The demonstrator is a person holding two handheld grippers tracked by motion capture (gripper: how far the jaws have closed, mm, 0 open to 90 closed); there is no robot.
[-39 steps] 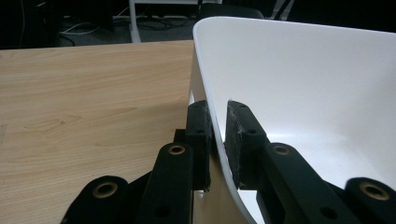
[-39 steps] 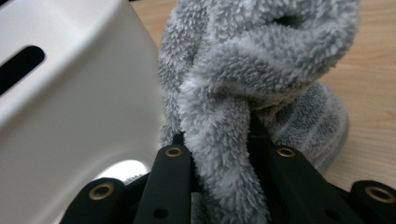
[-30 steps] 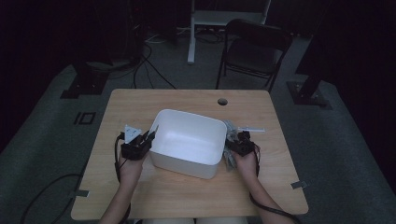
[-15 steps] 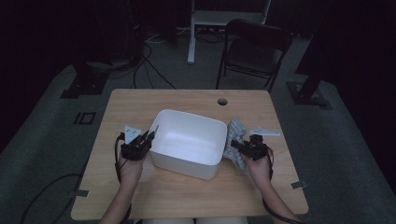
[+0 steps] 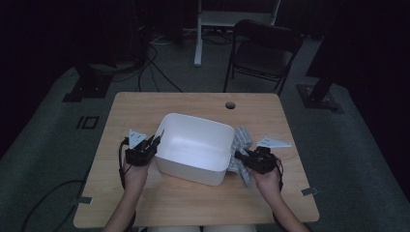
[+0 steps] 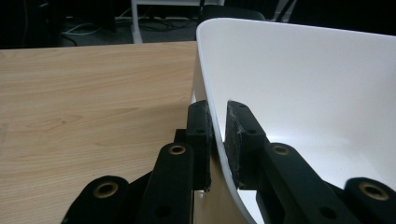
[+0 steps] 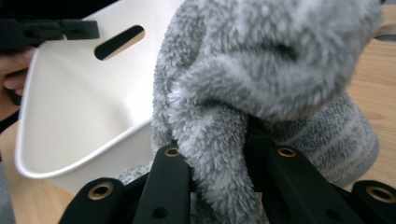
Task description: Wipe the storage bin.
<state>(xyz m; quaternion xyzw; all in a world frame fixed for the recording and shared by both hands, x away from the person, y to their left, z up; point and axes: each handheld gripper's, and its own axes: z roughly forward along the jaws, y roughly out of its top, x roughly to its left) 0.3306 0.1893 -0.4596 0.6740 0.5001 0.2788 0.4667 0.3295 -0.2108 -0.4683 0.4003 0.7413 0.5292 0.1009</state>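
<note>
Near the middle of the surface [image 5: 145,106], a bit toward the person's edge, sits the white bin [image 5: 196,145], and both grippers are busy with it. The left gripper [image 5: 153,143] is clamped on the bin's left wall, one pad [image 6: 200,135] outside and the other inside the rim, so it's basically acting as an anchor. The right gripper [image 5: 240,155] is clamped on a fluffy grey towel [image 5: 241,145], which hangs bunched just beside the bin's right wall, on the side toward the right edge of the surface; in the right gripper view the towel [image 7: 261,84] drapes thick over the jaws with the bin wall [image 7: 79,112] right behind it. My read is the step in hand is getting that towel up and over the rim into the bin. To do it well, I'd lift high enough that the dangling tail clears the wall before moving across, otherwise it'll drag on the rim and shove or tip the bin. Keep the left grip firm and still so the bin doesn't slide. Let go only once most of the fabric is over the inside, not straddling the edge.
</note>
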